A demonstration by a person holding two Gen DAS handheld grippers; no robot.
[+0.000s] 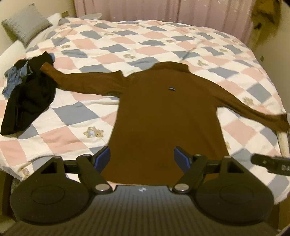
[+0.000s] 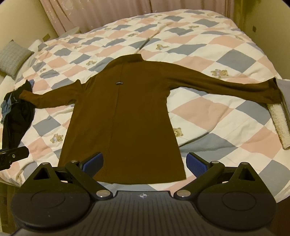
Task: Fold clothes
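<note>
— Brown knit, long sleeves: that's the sweater (image 1: 163, 116), right? Where does it lie?

— Flat on the bed's checked quilt (image 1: 101, 45), collar toward the curtains (image 1: 163, 9), hem toward the cameras. Both sleeves are stretched out sideways from the body. A small dark tag sits on the chest just below the collar.

— And what else is around the sweater?

— Off its left sleeve there's a dark heap of clothes (image 1: 27, 98) with some blue fabric mixed in; the cuff touches that heap or lies on its edge. Beyond the heap, farther from the sweater, a grey cushion (image 1: 25, 23) leans near the head of the bed. At the end of the right sleeve, a cream fleecy strip (image 2: 279, 125) runs along the bed's edge, just beside the cuff.

— The claws?

— The left claw (image 1: 142, 158) hovers over the sweater's hem, its blue pads spread wide with only the flat fabric seen between them, nothing pinched. The right claw (image 2: 145, 161) is spread too, near the hem's right corner; its pads press on nothing.

— Can each see the other?

— Only a black tip at the frame's edge.
</note>
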